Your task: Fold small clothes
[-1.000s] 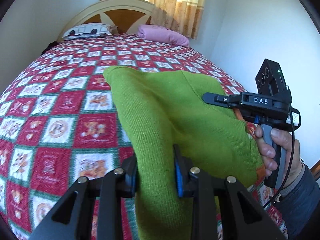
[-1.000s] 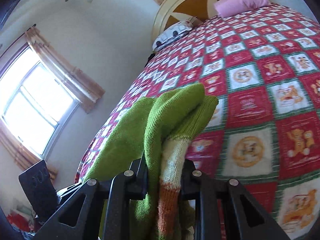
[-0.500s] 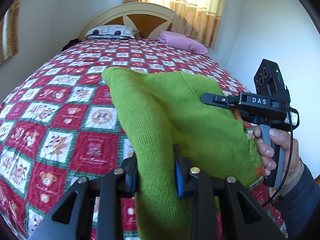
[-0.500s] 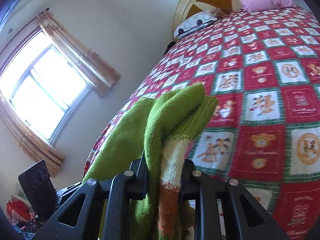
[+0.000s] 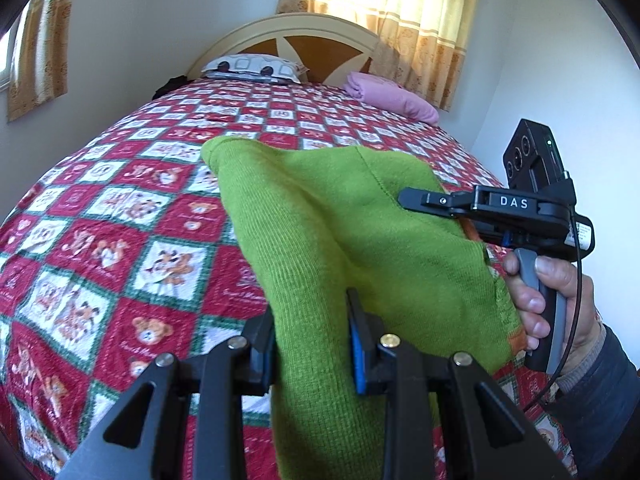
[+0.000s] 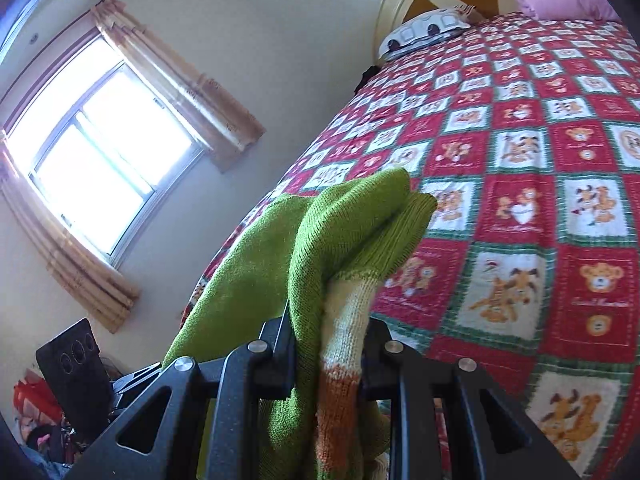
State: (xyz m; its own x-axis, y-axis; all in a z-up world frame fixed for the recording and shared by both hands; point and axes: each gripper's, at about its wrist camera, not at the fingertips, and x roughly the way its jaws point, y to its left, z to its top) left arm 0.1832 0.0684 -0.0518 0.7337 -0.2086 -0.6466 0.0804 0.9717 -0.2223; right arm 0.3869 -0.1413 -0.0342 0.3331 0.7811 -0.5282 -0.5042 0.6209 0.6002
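While held over quilt point(image 5: 120, 208), green sweater point(image 5: 320, 216) pinched — left gripper point(image 5: 312, 344), right gripper point(image 6: 326, 344) jaws both clamping knit.

Ahead of me the bed point(image 5: 120, 208) wears a red patchwork quilt, a cream headboard point(image 5: 296, 36) behind it. Daylight glows through beige curtains point(image 5: 400, 12); a bright window point(image 6: 100, 152) breaks the white wall point(image 5: 160, 20).

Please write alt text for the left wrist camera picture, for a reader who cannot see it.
The left gripper is shut on a green knitted garment, held up over a bed with a red, white and green patchwork quilt. At right, a hand holds the black right gripper, also on the garment. Behind are a wooden headboard, two pillows and curtains.
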